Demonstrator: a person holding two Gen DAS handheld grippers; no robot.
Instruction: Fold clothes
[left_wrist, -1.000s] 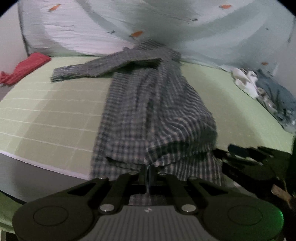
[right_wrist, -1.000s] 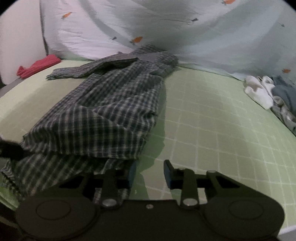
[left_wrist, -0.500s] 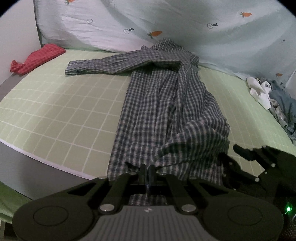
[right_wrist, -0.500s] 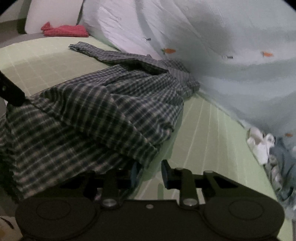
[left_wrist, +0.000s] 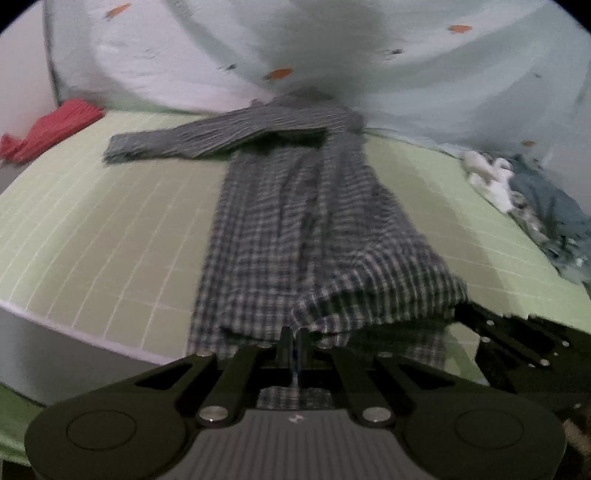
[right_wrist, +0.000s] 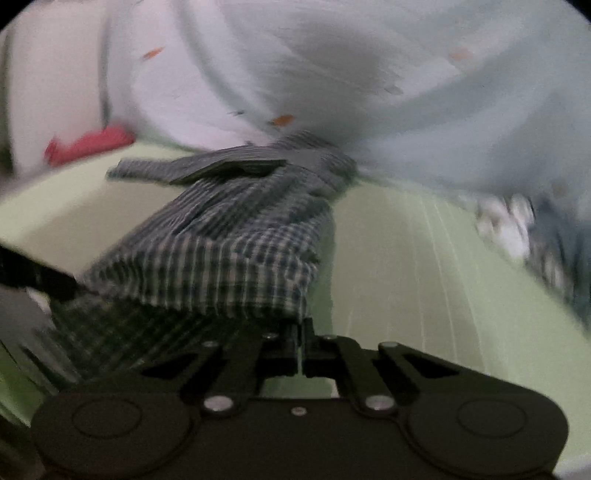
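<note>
Bare sheet (left_wrist: 92, 229) left of the shirt (left_wrist: 295, 221): we find open passage. Right: narrower strip, bounded by laundry pile (left_wrist: 535, 199). Rear: quilt (left_wrist: 406, 74) blocks. Far left: red cloth (left_wrist: 51, 127).

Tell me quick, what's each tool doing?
Left tool: shut on the checked shirt, at its hem.
Right tool: shut on the checked shirt's corner.

Shirt (left_wrist: 295, 229) grey-white checked; bedsheet (left_wrist: 92, 236) pale green, white grid.

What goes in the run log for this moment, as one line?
left claw: shut on shirt hem | right claw: shut on shirt corner | shirt: lengthwise on bed, sleeve out left | step: bottom fold
</note>
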